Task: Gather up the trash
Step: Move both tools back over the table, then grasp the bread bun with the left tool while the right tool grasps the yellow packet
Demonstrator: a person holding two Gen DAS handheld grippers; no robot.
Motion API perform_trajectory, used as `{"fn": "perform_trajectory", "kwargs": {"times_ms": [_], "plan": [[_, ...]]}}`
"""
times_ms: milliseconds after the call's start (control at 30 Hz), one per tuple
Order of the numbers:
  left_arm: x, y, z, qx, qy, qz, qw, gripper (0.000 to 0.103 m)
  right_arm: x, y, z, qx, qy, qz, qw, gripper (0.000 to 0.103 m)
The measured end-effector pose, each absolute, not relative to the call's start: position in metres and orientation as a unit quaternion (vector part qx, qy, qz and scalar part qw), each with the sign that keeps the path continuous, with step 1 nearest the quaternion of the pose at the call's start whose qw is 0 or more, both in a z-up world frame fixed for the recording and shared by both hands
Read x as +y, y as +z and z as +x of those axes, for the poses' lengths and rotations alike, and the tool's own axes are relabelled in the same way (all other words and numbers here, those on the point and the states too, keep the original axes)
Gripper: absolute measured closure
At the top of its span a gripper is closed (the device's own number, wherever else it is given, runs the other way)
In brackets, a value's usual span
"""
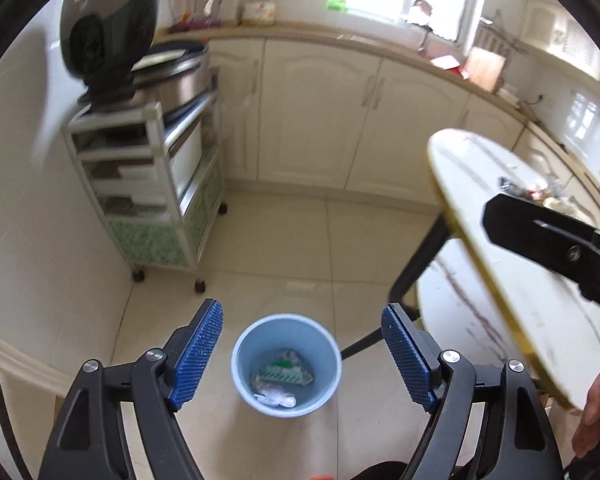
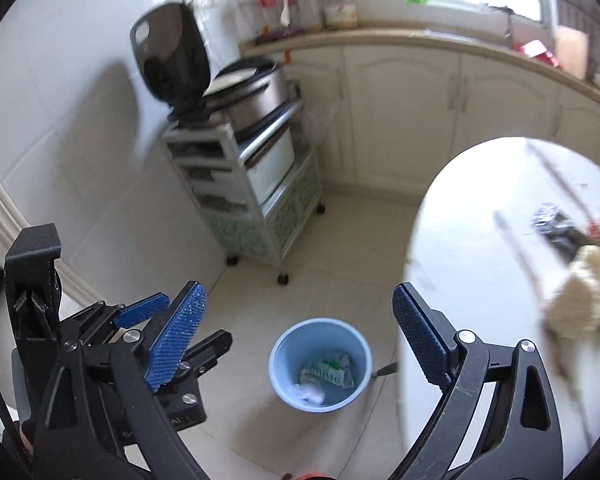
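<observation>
Blue pads on the left gripper (image 1: 302, 354) stand wide apart with nothing between them. So do the jaws of the right gripper (image 2: 300, 344). Below both sits a blue bin (image 2: 320, 364) on the pale tiled floor (image 1: 300, 240), upright, mouth facing up. Crumpled trash (image 2: 326, 374) lies inside it. A white round table (image 2: 480, 260) is just beside the bin, kitchen cupboards (image 1: 320, 120) behind.
</observation>
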State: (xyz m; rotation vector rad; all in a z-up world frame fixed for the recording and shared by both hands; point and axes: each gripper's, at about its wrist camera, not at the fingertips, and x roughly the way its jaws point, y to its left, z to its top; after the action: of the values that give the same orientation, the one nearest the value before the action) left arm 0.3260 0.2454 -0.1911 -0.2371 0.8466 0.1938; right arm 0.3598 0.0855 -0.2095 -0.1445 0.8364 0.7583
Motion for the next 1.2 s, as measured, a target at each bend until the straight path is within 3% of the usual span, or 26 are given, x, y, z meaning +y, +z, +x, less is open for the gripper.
{"fn": "perform_trajectory", "kwargs": {"times_ms": [167,233,400,767,1000,1100,1200], "plan": [[0.199,-0.163,0.322,0.381,0.052,-0.081,0.919,0.018,0.016,-0.172,0.361,0.356,0.313,-0.044,0.879,0.006],[0.181,-0.157,0.323,0.377,0.036,-0.067,0.923,0.018,-0.015,-0.158,0.363,0.340,0.285,-0.042,0.895,0.000],[0.122,-0.148,0.342,0.375,-0.017,-0.043,0.926,0.014,-0.095,-0.140,0.375,0.320,0.208,-0.035,0.924,0.000],[0.021,-0.157,0.434,0.403,-0.067,0.030,0.912,0.010,-0.216,-0.158,0.405,0.351,0.139,-0.001,0.926,0.000],[0.005,-0.184,0.501,0.434,-0.060,0.043,0.898,0.010,-0.253,-0.182,0.426,0.381,0.122,-0.006,0.916,0.000],[0.002,-0.194,0.517,0.442,-0.058,0.047,0.894,0.013,-0.258,-0.190,0.438,0.392,0.118,-0.012,0.912,0.000],[0.005,-0.199,0.522,0.444,-0.067,0.033,0.893,0.032,-0.257,-0.194,0.448,0.396,0.118,-0.018,0.911,0.000]]}}
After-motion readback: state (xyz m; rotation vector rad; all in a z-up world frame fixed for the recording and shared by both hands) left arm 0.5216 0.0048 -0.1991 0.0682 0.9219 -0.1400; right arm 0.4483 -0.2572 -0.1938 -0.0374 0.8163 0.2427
